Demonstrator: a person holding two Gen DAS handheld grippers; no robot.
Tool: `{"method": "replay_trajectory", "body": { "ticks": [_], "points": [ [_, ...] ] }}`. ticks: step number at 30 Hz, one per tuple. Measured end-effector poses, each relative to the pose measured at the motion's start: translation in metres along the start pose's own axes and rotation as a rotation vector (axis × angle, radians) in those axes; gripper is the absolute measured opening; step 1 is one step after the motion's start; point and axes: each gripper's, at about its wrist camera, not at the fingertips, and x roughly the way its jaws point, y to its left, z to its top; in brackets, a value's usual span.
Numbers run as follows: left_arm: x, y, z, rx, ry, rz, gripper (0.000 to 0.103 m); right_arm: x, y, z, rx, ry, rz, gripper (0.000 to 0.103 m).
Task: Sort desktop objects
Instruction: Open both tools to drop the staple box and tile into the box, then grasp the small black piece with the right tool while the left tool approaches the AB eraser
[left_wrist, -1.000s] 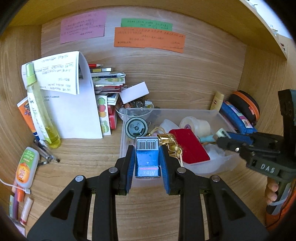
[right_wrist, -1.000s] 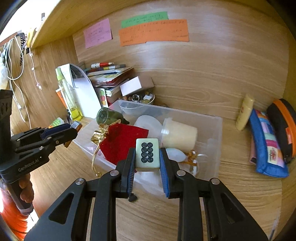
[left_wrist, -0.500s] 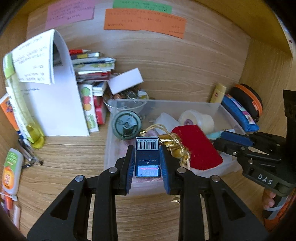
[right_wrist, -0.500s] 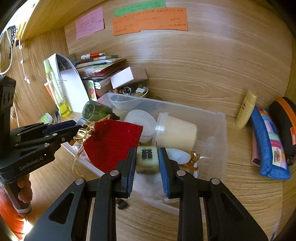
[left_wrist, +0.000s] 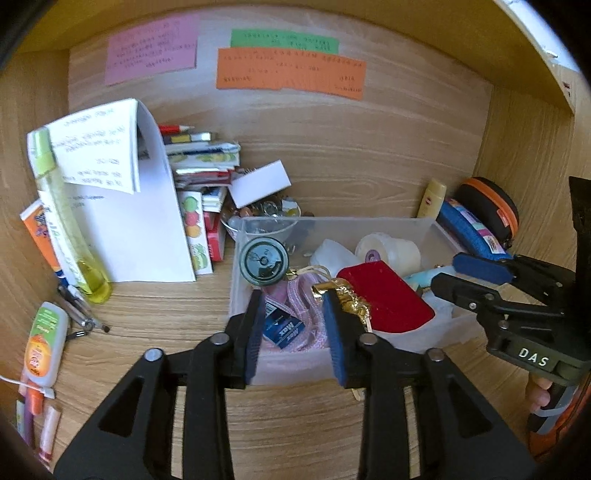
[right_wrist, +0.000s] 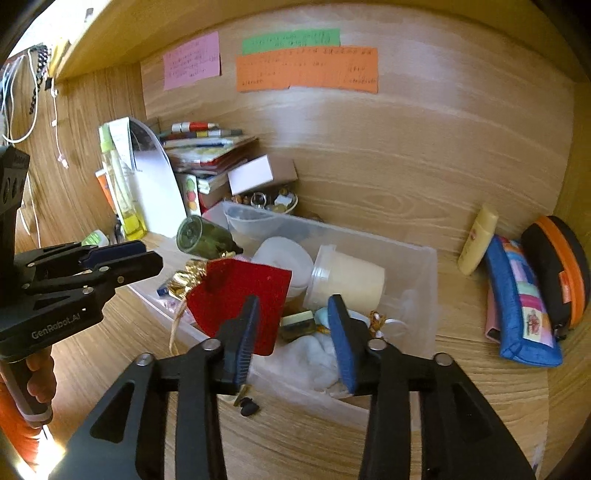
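A clear plastic bin (left_wrist: 332, 222) (right_wrist: 402, 247) stands on the wooden desk. My left gripper (left_wrist: 294, 332) hangs over its near left corner, jaws opening. Between them, untouched, a blue staple box (left_wrist: 282, 329) lies tilted on a pink pouch in the bin. My right gripper (right_wrist: 294, 332) is over the bin's near side, jaws also opening. A pale green mahjong tile (right_wrist: 297, 324) rests on its side in the bin between the pads, free of them. A red pouch (left_wrist: 384, 295) (right_wrist: 240, 291) lies between the two spots.
The bin also holds a green jar (left_wrist: 262, 260), a cream cup (right_wrist: 347, 280) and a gold bag (left_wrist: 343, 291). Books and a folded paper (left_wrist: 140, 229) stand at the back left by a yellow bottle (left_wrist: 74, 240). A blue pencil case (right_wrist: 517, 295) lies at the right.
Both grippers have opened. The blue staple box has dropped from the left jaws into the bin. The mahjong tile has fallen from the right jaws into the bin.
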Motion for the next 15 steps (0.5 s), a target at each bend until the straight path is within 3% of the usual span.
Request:
{"method": "replay_trajectory", "body": {
  "ticks": [10,15],
  "points": [
    [-0.031,0.008,-0.010,-0.002,-0.059,0.035,0.059,-0.025,0.012,-0.007,-0.005,-0.017,-0.043,0.062],
    [-0.040,0.017,-0.022,-0.010,-0.067,0.050,0.069,-0.032,0.024,-0.019,-0.069,0.006,-0.051,0.062]
  ]
}}
